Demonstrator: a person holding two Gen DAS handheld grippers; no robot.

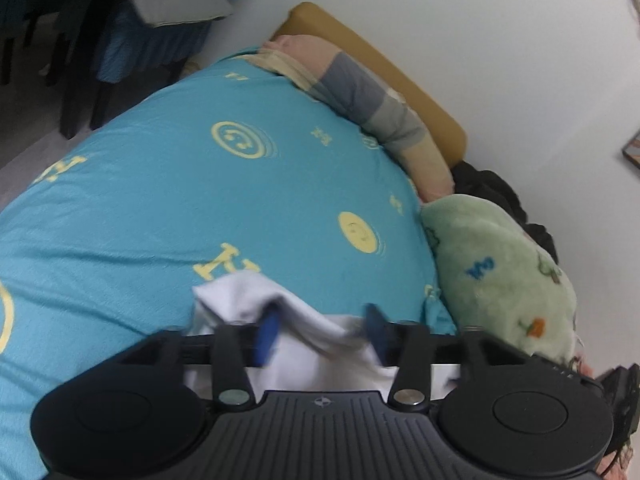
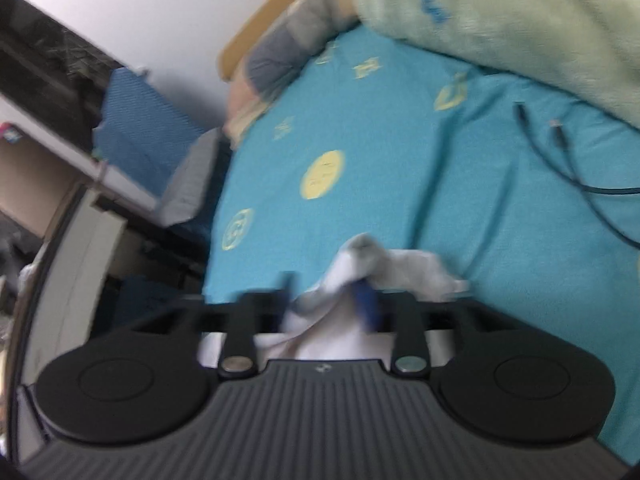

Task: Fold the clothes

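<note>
Risk of slippage above all: white garment [image 1: 240, 292] only draped across the left gripper [image 1: 322, 324], bunched over 1 blue finger [image 1: 267, 330] and sagging toward the other, with the 2 fingers standing clearly apart and nothing visibly pinched. Likely to slide off onto the blue bedsheet [image 1: 160, 200] on any lift or pull, spoiling the fold line. Second hazard from the uneven hold: a crumpled ridge of cloth in place of a flat edge, likely to leave a skewed, lumpy fold. Third hazard on the right side: a dark cable [image 2: 560, 168] loose on the sheet, near the garment [image 2: 404, 264] but apart from it, easy to snag or drag under the cloth during a sweep that way. Also a green fleece blanket [image 1: 500, 264] just beside the working area, apt to crowd the garment once spread. As for position: garment right at the tips of both tools, low in each wrist view, over the near part of the bed, running back beneath each body. At the right gripper [image 2: 327, 294], cloth heaped between and over the fingers, a gap apparently present, but too blurred to tell whether clamped or loose.
</note>
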